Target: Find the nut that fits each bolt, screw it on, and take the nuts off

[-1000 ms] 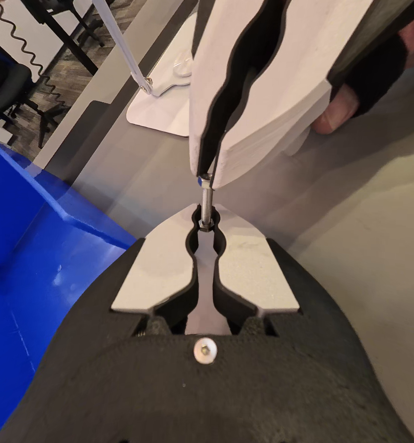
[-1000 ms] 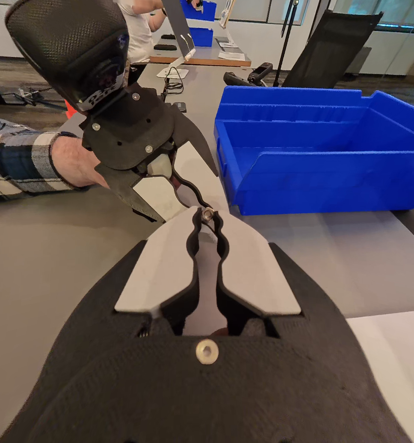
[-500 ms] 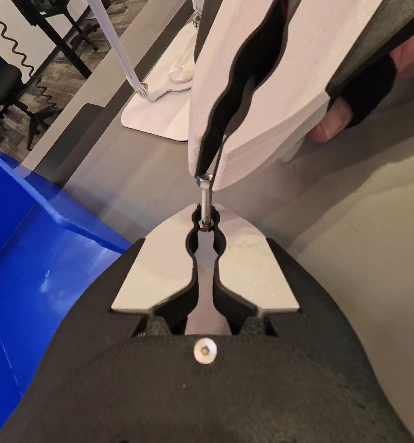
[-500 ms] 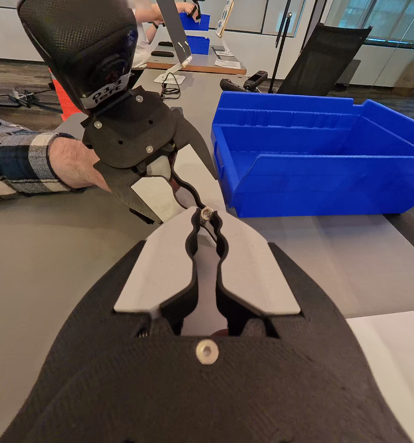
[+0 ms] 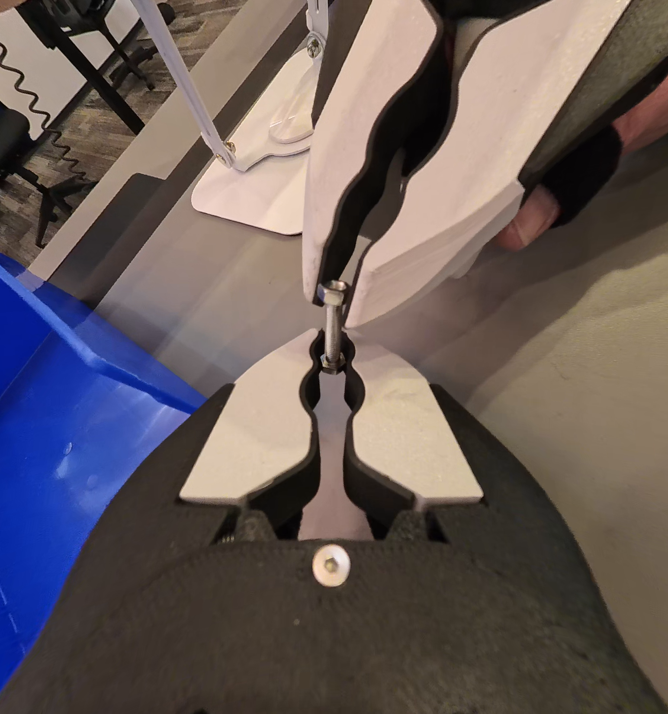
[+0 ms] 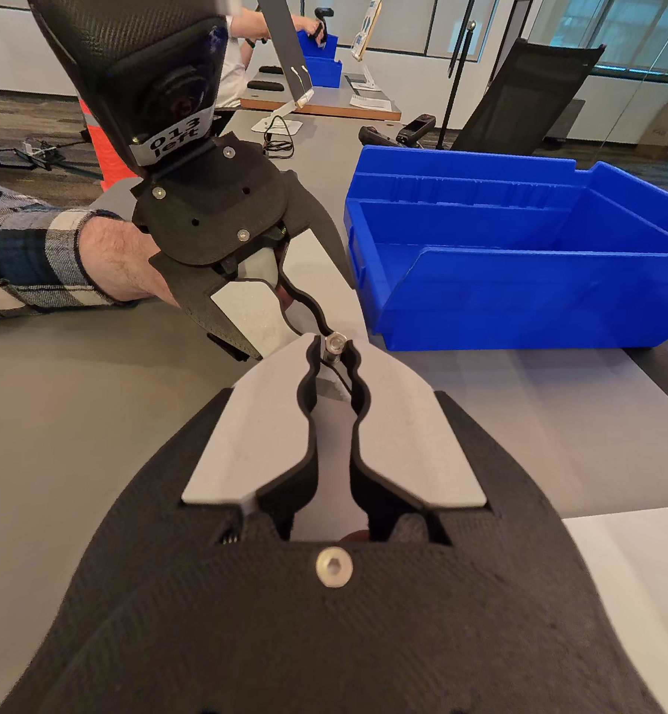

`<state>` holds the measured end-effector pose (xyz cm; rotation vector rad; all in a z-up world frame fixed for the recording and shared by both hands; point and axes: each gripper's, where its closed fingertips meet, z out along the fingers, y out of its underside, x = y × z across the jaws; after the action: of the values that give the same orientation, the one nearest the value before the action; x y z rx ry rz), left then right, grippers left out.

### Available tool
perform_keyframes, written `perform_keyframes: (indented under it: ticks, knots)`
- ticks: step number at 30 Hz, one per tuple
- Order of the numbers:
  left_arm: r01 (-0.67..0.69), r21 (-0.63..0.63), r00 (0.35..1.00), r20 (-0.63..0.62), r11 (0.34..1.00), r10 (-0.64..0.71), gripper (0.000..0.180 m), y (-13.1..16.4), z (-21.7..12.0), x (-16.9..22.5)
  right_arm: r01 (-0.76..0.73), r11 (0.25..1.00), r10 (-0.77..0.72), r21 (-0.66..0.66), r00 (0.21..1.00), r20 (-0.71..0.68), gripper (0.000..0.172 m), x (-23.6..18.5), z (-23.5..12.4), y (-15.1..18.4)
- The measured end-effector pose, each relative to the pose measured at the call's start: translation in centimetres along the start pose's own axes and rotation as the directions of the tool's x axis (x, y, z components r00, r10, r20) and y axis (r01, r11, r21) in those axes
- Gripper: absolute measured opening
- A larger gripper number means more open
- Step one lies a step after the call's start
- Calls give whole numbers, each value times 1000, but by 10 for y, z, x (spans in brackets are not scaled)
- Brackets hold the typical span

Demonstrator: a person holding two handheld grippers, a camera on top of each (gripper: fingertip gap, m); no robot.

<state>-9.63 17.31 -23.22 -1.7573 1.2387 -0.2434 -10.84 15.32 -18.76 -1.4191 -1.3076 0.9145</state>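
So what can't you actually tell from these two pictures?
- Blue bin: its floor is hidden by its own front wall in the right wrist view and cut off by the edge in the left wrist view.
- Bolt: which hex end is the nut is too small to tell in either view.
- Hand on the right gripper: mostly hidden behind it, left wrist view.
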Motion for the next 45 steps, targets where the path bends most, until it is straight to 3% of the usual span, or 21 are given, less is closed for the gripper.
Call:
perform_keyframes:
  ticks: [10, 16, 23, 45]
  knots:
    - [27, 31, 999, -31, 999, -26, 7, -4, 0, 3, 2, 1000, -2, 15, 1000, 8, 19, -1, 0, -1]
    - [118, 117, 985, -142, 986, -101, 7, -17, -4, 12, -6, 994, -1, 108, 998, 66, 48, -5, -5, -12]
    - [253, 203, 939, -287, 946, -190, 7, -32, -10, 21, 1, 983, -33, 181, 984, 174, 50, -27, -6, -23]
    - [294, 226, 918, -337, 929, -208, 7, -36, -13, 22, -21, 979, -15, 203, 984, 176, 50, -23, -8, -24]
